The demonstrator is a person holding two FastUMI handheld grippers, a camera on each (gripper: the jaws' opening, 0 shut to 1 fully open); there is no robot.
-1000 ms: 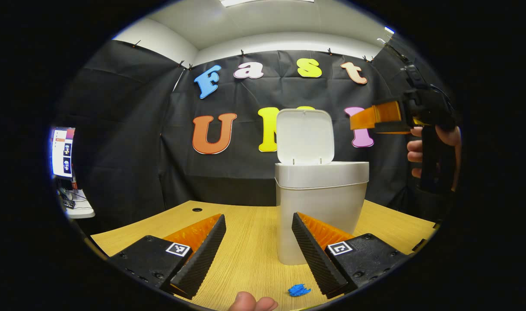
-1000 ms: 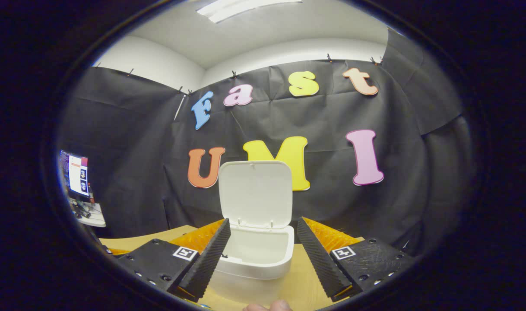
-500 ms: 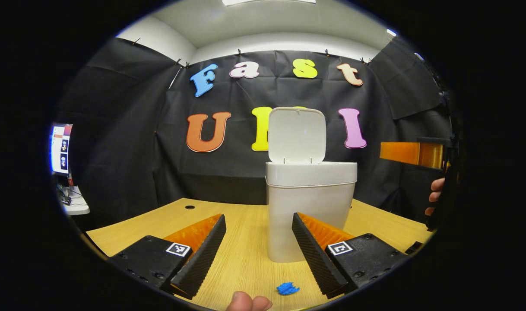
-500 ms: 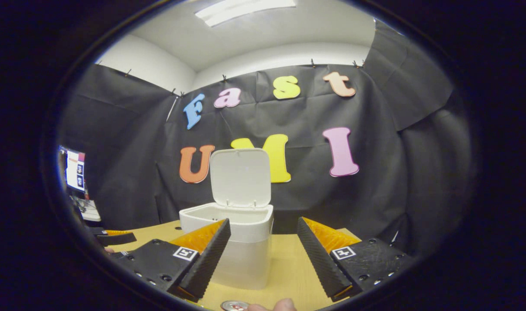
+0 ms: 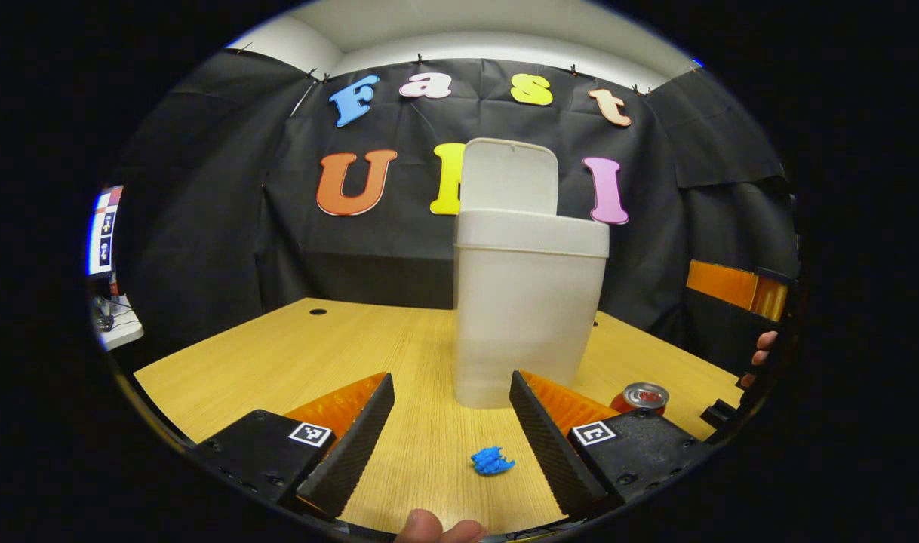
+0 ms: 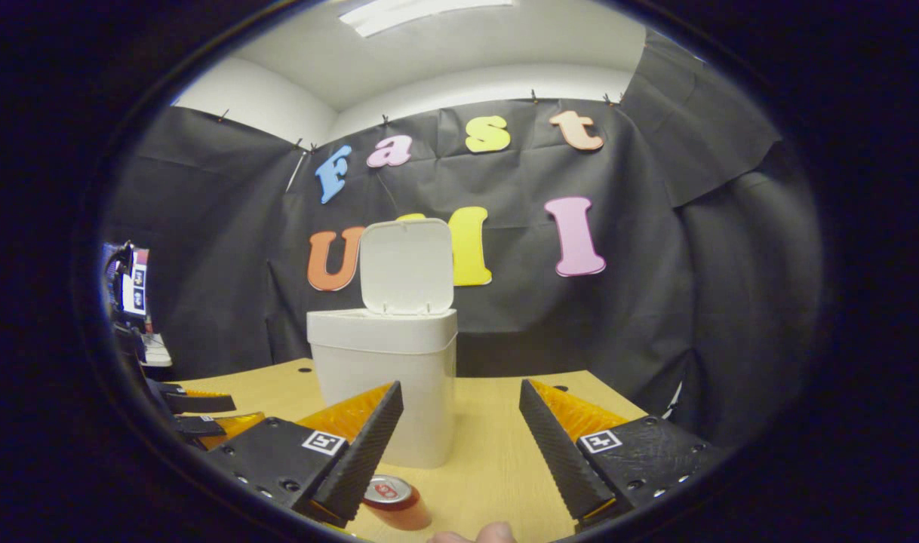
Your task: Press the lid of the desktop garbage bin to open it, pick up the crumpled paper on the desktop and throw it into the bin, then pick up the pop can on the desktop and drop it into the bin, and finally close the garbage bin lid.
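On the wooden table (image 5: 278, 354) the white bin (image 5: 526, 317) stands upright, its lid (image 5: 511, 175) swung up and back toward the table's far edge. Its inside cannot be seen. Near the front edge lies the small blue crumpled paper (image 5: 492, 461), between the spread fingers of the left hand-held gripper (image 5: 450, 437). The pop can (image 6: 394, 501) stands upright, partly hidden behind the right hand-held gripper (image 6: 459, 445), whose jaws are apart and empty.

Black claw (image 5: 452, 437) housings, square tags
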